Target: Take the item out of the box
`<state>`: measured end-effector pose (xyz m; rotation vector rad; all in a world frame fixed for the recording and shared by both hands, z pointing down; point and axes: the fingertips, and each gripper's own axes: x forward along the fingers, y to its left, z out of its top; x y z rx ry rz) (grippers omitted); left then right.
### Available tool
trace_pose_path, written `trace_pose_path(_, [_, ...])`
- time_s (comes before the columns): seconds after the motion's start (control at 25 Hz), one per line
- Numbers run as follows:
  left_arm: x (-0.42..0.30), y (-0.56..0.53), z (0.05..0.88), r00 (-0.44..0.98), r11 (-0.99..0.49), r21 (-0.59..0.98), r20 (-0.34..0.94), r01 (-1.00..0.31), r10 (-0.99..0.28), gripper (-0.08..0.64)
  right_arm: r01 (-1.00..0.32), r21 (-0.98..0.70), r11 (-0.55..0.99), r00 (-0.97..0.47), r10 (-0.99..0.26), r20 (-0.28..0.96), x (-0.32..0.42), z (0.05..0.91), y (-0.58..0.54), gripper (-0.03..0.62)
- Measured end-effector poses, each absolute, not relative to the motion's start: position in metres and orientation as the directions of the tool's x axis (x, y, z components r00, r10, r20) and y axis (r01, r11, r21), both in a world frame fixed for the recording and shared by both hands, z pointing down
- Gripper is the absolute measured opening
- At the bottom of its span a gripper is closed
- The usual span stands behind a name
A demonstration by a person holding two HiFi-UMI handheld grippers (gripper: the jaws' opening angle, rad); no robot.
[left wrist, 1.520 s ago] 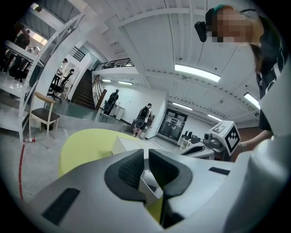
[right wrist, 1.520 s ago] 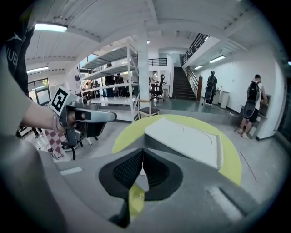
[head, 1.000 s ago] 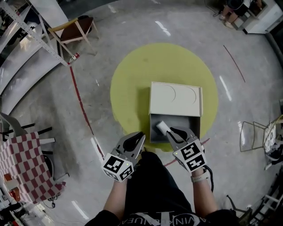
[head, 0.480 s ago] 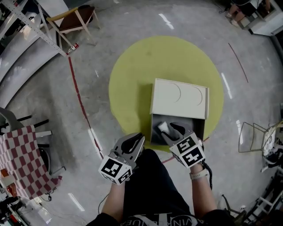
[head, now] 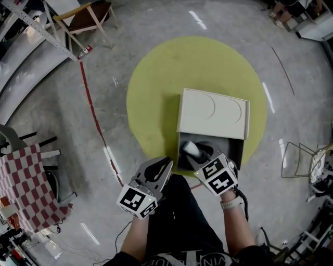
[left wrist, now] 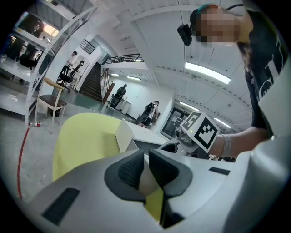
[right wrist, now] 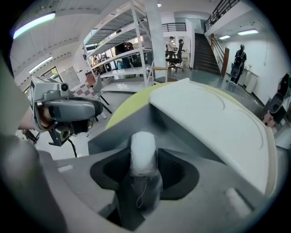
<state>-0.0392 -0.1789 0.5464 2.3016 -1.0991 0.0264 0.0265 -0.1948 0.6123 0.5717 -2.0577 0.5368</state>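
Note:
A pale cardboard box (head: 240, 148) sits on a round yellow mat (head: 156, 93), its lid (head: 213, 111) folded back on the far side. A white roll-shaped item (head: 190, 149) lies inside at the near left. My right gripper (head: 204, 156) points steeply down into the box. Its jaws have just been opening and are open, with the white item (right wrist: 142, 152) between the pads. The left gripper (head: 165, 165) hovers outside the box's near left corner, jaws together and empty. It points level over the mat (left wrist: 86, 141) in the left gripper view.
A wooden chair (head: 88, 15) and a metal shelving rail (head: 47, 39) stand at the far left. A red-checked cloth (head: 26, 182) lies at the left and a wire stand (head: 299, 161) at the right. A red floor line (head: 91, 109) runs past the mat.
My right gripper has sunk into the box, and the white item has gone from above the near wall to inside it. The left gripper has stayed in place.

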Motion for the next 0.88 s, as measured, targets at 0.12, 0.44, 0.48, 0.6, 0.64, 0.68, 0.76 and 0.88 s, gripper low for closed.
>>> trace_pose_path(0.12, [-0.039, -0.176, 0.549, 0.658, -0.487, 0.495, 0.263, -0.720, -0.706, 0.034, -0.565, -0.130, 0.815, -0.477, -0.194, 0.857, 0.026, 0.615, -0.195, 0.175])
trace_pose_path(0.44, [-0.042, -0.172, 0.550, 0.652, -0.481, 0.492, 0.268, -0.725, -0.709, 0.034, -0.538, -0.061, 0.841, -0.470, -0.239, 0.850, 0.026, 0.607, -0.196, 0.172])
trace_pose_path(0.48, [-0.042, -0.172, 0.551, 0.648, -0.477, 0.493, 0.267, -0.728, -0.713, 0.034, -0.539, -0.066, 0.840, -0.477, -0.240, 0.845, 0.026, 0.605, -0.196, 0.172])
trace_pose_path(0.6, [-0.041, -0.174, 0.548, 0.640, -0.470, 0.489, 0.271, -0.735, -0.719, 0.034, -0.539, -0.067, 0.839, -0.491, -0.249, 0.835, 0.028, 0.598, -0.195, 0.172])
trace_pose_path(0.64, [-0.040, -0.174, 0.548, 0.640, -0.471, 0.486, 0.274, -0.736, -0.718, 0.034, -0.540, -0.061, 0.839, -0.493, -0.257, 0.831, 0.029, 0.595, -0.195, 0.172])
trace_pose_path(0.68, [-0.040, -0.174, 0.548, 0.640, -0.473, 0.483, 0.274, -0.737, -0.718, 0.034, -0.541, -0.055, 0.839, -0.496, -0.265, 0.827, 0.030, 0.593, -0.195, 0.172])
trace_pose_path(0.76, [-0.038, -0.175, 0.547, 0.640, -0.476, 0.477, 0.275, -0.739, -0.717, 0.034, -0.546, -0.046, 0.837, -0.501, -0.282, 0.818, 0.033, 0.587, -0.195, 0.172])
trace_pose_path(0.88, [-0.034, -0.176, 0.542, 0.641, -0.479, 0.473, 0.278, -0.739, -0.715, 0.034, -0.556, -0.054, 0.830, -0.520, -0.296, 0.801, 0.038, 0.578, -0.194, 0.172])
